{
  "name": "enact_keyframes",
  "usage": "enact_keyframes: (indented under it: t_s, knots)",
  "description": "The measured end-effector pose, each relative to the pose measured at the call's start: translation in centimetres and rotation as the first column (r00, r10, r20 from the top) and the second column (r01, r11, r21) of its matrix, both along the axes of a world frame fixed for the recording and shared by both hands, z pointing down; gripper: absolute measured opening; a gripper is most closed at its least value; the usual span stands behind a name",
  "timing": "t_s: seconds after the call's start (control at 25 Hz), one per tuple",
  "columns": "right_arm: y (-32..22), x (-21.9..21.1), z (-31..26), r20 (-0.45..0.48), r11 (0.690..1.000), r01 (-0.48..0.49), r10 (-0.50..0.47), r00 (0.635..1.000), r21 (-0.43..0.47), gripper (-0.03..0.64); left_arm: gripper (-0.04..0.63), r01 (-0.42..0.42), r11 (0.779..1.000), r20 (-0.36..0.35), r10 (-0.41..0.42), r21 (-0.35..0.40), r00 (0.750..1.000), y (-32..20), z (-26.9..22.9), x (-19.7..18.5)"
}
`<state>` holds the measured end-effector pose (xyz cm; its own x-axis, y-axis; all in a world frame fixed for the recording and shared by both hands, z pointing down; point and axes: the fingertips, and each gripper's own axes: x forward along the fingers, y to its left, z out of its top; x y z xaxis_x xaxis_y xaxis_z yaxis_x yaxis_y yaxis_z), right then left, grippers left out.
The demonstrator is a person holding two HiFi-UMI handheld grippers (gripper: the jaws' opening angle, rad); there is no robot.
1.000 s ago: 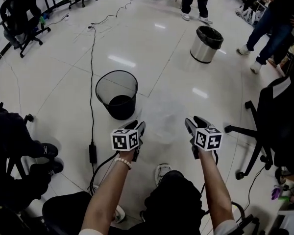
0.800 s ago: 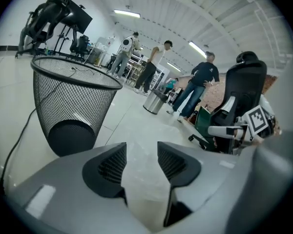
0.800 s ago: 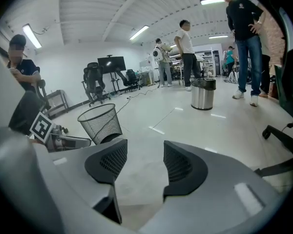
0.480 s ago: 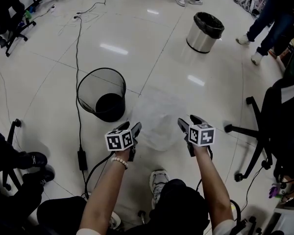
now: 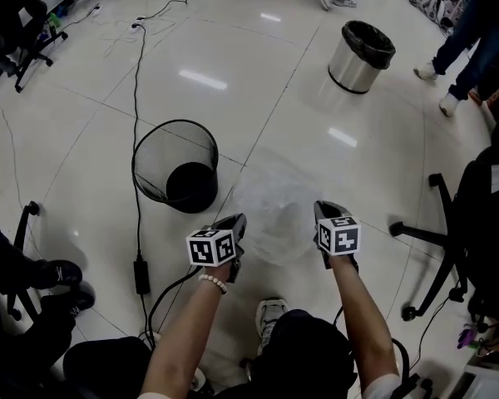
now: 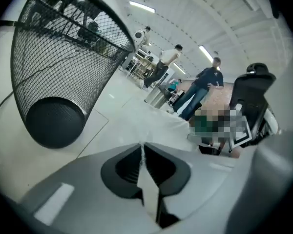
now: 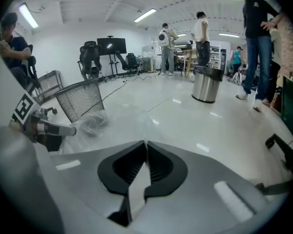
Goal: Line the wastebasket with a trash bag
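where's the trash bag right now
In the head view the clear trash bag sits at centre, between the left hand-held gripper and right hand-held gripper, just right of the mesh wastebasket.

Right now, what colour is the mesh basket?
Black, all over. The basket shows best in the left gripper view, close up.

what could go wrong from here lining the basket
The left gripper and right gripper have just closed on the edge of the clear trash bag; the film could slip out or tear when lifted. The mesh wastebasket sits to the left beside a cable, so the dragged bag might snag it.
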<state>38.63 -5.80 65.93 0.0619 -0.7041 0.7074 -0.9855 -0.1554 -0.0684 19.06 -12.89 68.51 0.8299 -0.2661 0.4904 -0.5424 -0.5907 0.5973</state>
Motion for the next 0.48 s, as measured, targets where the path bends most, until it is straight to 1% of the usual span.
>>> enact_keyframes:
  t_s: [0.12, 0.24, 0.36, 0.48]
  knots:
    - [-0.2, -0.2, -1.9, -0.009, 0.999, 0.024, -0.024, 1.000, 0.023, 0.003, 0.012, 0.010, 0.999, -0.028, -0.008, 0.049, 1.000, -0.1, -2.5, 0.2]
    - [-1.1, -0.4, -5.1, -0.046, 0.996, 0.059, -0.056, 0.997, 0.069, 0.003, 0.012, 0.026, 0.993, -0.062, -0.019, 0.116, 0.998, -0.7, -5.9, -0.2]
    - [-1.6, -0.6, -9.6, -0.093, 0.986, 0.088, -0.075, 0.993, 0.140, 0.003, 0.012, 0.046, 0.982, -0.125, -0.023, 0.185, 0.992, -0.8, -10.5, -0.5]
    - [-2.0, -1.3, -14.7, -0.133, 0.968, 0.119, -0.091, 0.987, 0.223, 0.003, 0.012, 0.077, 0.965, -0.201, -0.026, 0.250, 0.979, -0.6, -16.1, -1.1]
